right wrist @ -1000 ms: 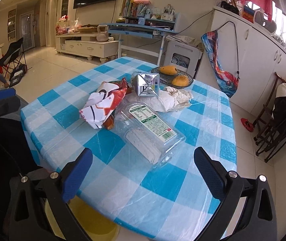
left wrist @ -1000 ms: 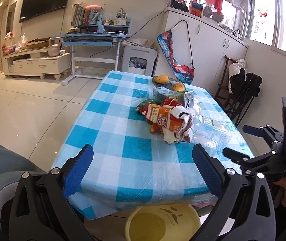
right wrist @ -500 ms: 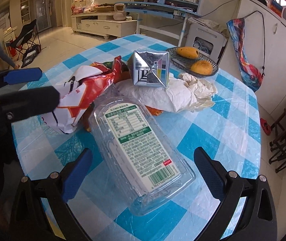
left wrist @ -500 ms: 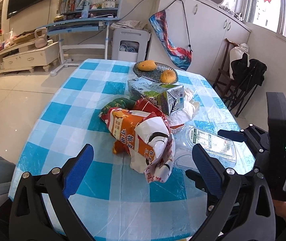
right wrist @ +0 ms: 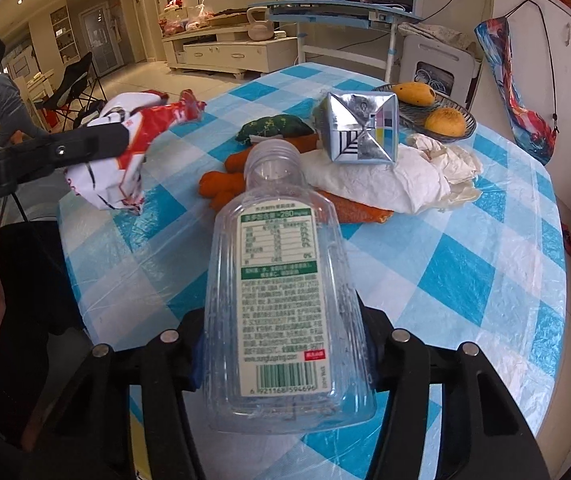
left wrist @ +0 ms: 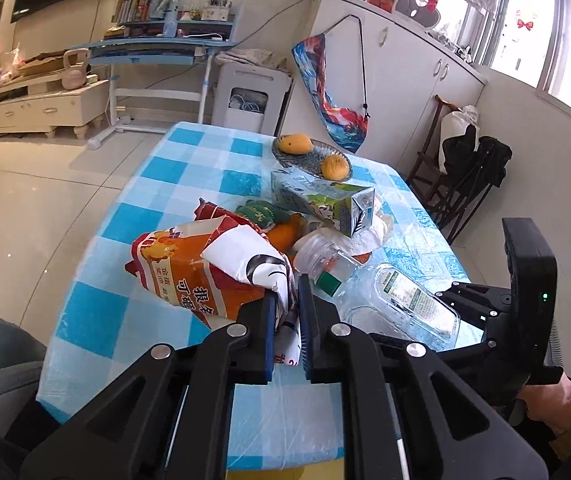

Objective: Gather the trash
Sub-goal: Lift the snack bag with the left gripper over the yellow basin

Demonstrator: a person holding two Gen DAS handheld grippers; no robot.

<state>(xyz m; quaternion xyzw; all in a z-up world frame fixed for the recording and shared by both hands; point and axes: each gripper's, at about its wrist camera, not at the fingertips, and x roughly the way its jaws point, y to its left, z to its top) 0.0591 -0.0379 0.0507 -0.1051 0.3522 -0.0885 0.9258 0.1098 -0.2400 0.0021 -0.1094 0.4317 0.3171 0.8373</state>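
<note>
Both grippers closed in since earlier | left gripper closing on snack bag | right gripper closing on bottle

On the surface, the bottle lies nearest, its mouth toward the far edge. Behind it sits the crumpled paper, with the carton resting on it. The fruit dish stands behind the carton, to the right. Left of the bottle, the snack bag hangs above the surface beside the pile.
</note>
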